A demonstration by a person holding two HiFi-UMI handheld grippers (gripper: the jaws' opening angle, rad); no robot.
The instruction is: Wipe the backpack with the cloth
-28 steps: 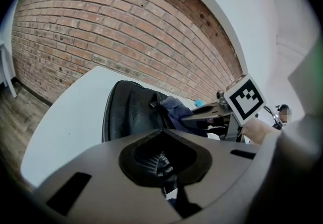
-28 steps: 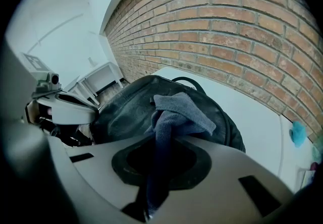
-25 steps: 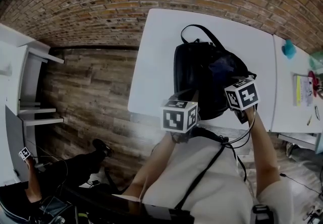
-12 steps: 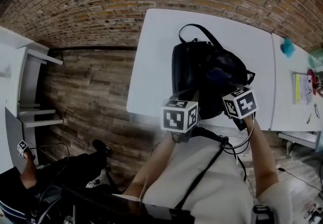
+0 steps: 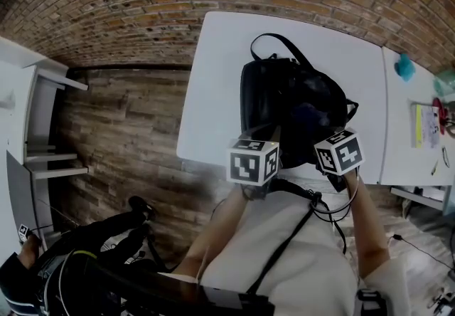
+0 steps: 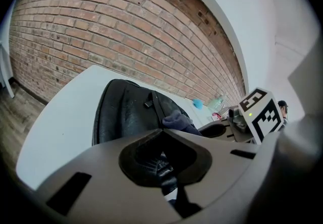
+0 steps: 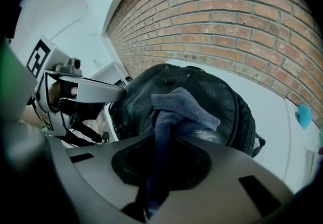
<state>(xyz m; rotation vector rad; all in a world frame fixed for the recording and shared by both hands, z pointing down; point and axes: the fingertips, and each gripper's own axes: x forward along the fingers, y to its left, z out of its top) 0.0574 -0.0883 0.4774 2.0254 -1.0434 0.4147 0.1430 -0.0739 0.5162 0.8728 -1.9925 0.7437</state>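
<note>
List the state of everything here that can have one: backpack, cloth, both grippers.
backpack: lying flat on the white table, carry loop toward the far side.
cloth: bunched, its free end lying against the backpack.
left gripper: shut on a black part at the backpack's near edge.
right gripper: shut on the cloth.

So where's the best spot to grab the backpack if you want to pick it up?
The loop handle at the backpack's far end, toward the brick wall. It arches open and lies clear on the white table, so a tool could probably hook it from above. The right tool is busy, shut on the cloth.
</note>
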